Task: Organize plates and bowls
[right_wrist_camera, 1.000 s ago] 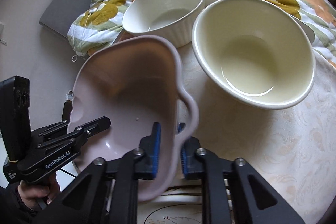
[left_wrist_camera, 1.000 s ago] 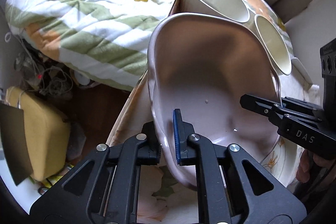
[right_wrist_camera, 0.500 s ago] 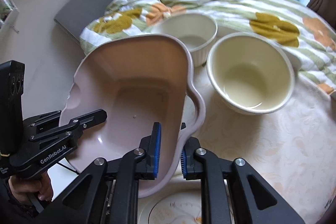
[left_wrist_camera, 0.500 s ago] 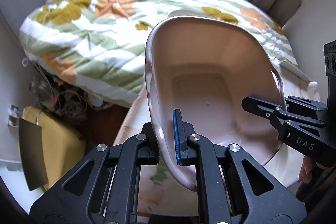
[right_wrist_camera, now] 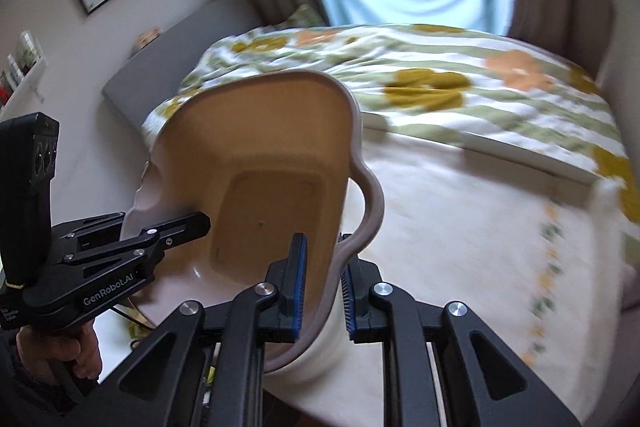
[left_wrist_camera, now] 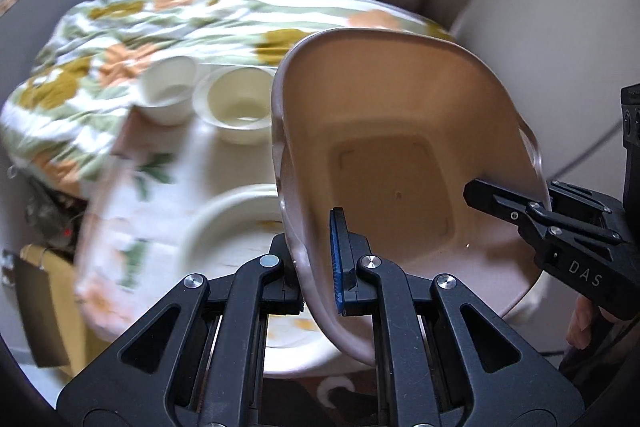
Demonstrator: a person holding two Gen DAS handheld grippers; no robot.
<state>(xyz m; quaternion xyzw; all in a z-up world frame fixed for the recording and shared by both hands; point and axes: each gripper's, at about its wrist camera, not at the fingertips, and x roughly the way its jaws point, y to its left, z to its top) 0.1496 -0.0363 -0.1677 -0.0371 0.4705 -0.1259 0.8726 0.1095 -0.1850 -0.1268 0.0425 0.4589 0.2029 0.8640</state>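
Note:
A pink plastic basin (left_wrist_camera: 392, 155) hangs in the air, tilted, held at both rims. My left gripper (left_wrist_camera: 316, 259) is shut on its left rim; it shows in the right wrist view (right_wrist_camera: 160, 231). My right gripper (right_wrist_camera: 322, 287) is shut on the right rim of the basin (right_wrist_camera: 260, 179); it shows in the left wrist view (left_wrist_camera: 504, 199). On the table lie a white ribbed bowl (left_wrist_camera: 168, 95), a cream bowl (left_wrist_camera: 240, 107) and a cream plate (left_wrist_camera: 236, 227) under the basin's near edge.
The round table has a floral cloth (left_wrist_camera: 144, 187) (right_wrist_camera: 460, 227). A flowered quilt on the bed (left_wrist_camera: 168, 23) (right_wrist_camera: 440, 83) lies right behind it. A yellow box (left_wrist_camera: 44, 291) stands on the floor at left. Curtains and a window are at the back.
Both grippers have lifted the basin higher and pulled it back from the table. The two bowls now look small and far, and the plate has come into view below.

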